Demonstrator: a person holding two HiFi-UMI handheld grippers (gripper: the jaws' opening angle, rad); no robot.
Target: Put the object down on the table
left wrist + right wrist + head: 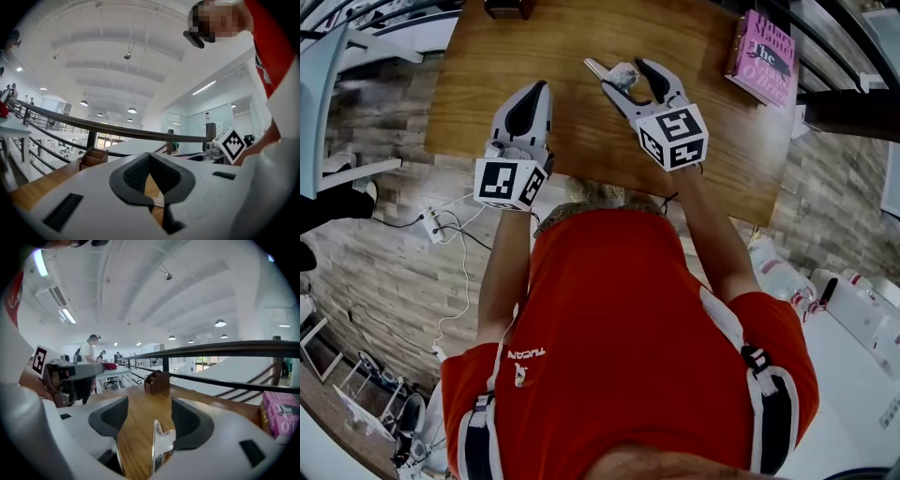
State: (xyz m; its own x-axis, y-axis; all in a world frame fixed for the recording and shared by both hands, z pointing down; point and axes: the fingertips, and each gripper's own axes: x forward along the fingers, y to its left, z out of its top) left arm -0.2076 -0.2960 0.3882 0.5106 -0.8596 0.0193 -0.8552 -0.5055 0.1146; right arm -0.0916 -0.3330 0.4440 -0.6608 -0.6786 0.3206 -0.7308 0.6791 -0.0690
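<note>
Left gripper (pixel 541 86) pressed together, nothing pinched, over near edge of wooden table (pixel 581 150). Right gripper (pixel 617 65) spread wide over table middle. Crumpled silvery object (pixel 162 442) sitting between its jaws, against one pad, clear of the other. Can't tell if resting on the wood. Pink book (pixel 762 58) at far right corner.

The left gripper (pixel 150 159) fills the lower frame, its dark pads (pixel 133 176) meeting at the tips; wooden table (pixel 37 185) shows lower left; a brown wooden box (pixel 93 158) stands left of centre; a dark railing (pixel 117 132) crosses mid-frame; a marker cube (pixel 230 144) sits at right.
</note>
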